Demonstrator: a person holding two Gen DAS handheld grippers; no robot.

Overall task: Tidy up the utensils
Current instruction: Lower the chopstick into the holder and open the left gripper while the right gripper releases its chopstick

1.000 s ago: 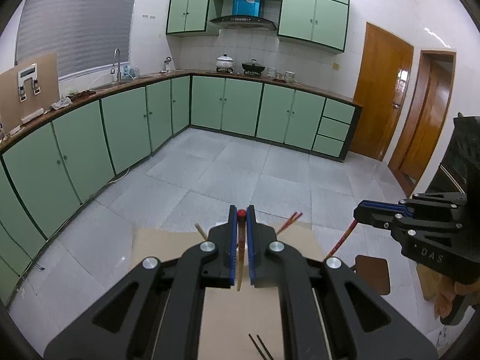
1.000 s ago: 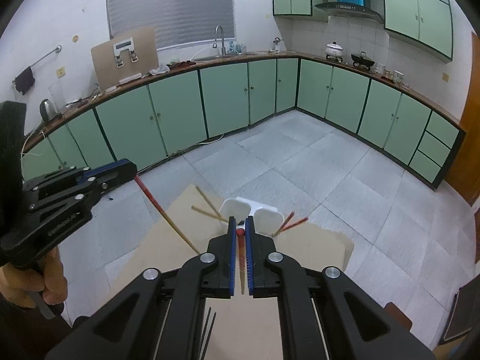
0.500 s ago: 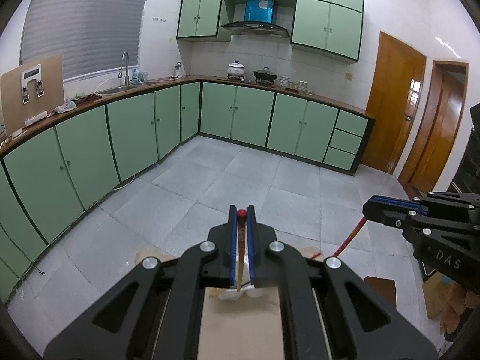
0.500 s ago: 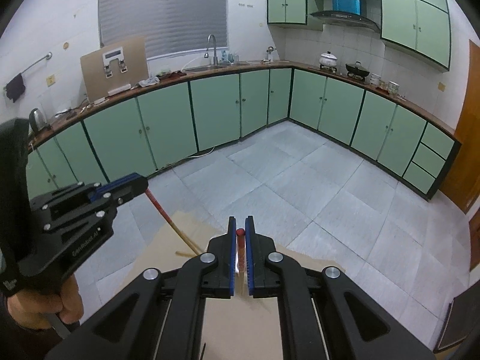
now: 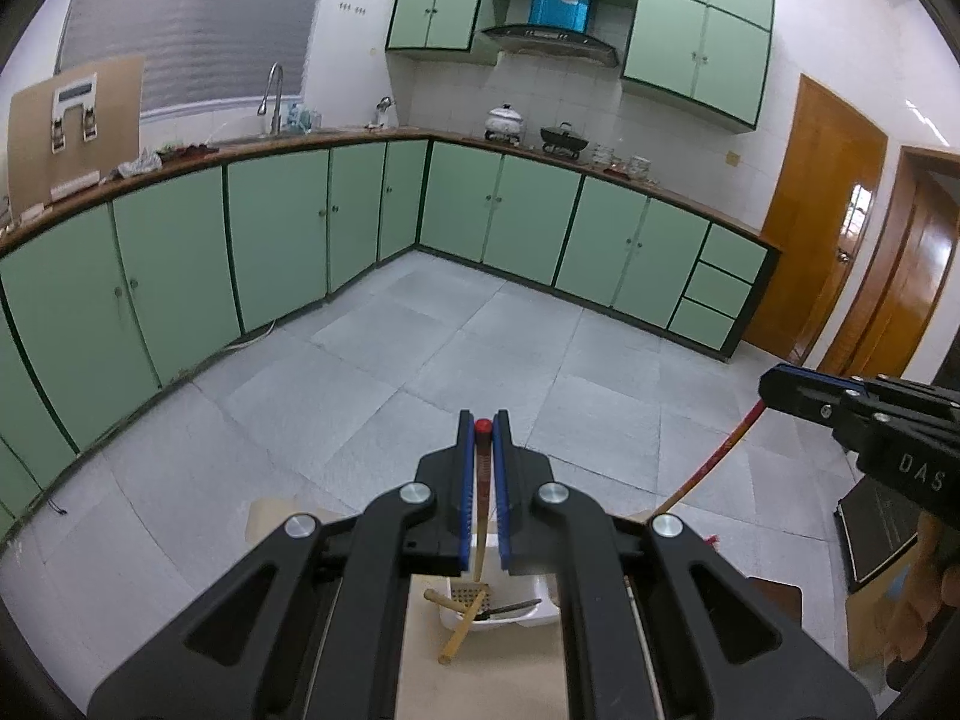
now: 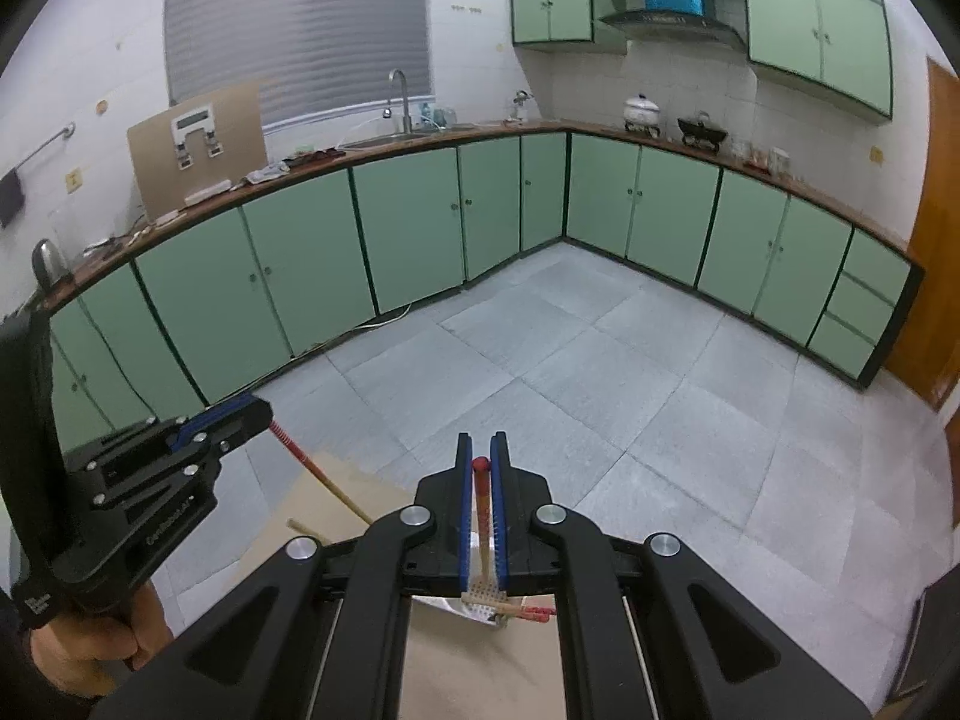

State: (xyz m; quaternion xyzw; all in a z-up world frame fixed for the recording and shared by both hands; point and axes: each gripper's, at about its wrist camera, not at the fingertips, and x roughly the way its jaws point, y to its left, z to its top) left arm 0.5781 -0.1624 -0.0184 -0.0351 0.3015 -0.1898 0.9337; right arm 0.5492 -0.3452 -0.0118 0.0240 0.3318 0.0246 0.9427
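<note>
My left gripper (image 5: 482, 429) is shut on a red-tipped chopstick (image 5: 480, 498) that hangs down over a white utensil holder (image 5: 528, 615) on the tan table. The holder holds a wooden chopstick (image 5: 459, 630) and a dark utensil (image 5: 510, 608). My right gripper (image 6: 481, 468) is shut on another red-tipped chopstick (image 6: 482, 516), above the same white perforated holder (image 6: 480, 594). Each gripper shows in the other's view, the right one in the left wrist view (image 5: 774, 387) and the left one in the right wrist view (image 6: 255, 408), each with its chopstick slanting down towards the table.
The tan table (image 5: 480, 684) lies below both grippers. A red-ended chopstick (image 6: 531, 612) lies beside the holder. Green cabinets (image 5: 288, 228) line the far walls across a grey tiled floor. A dark box (image 5: 876, 516) stands on the right.
Both grippers have tilted up and moved forward with their chopsticks. The white holder has come under the fingers, and the loose chopsticks on the table have dropped out of view.
</note>
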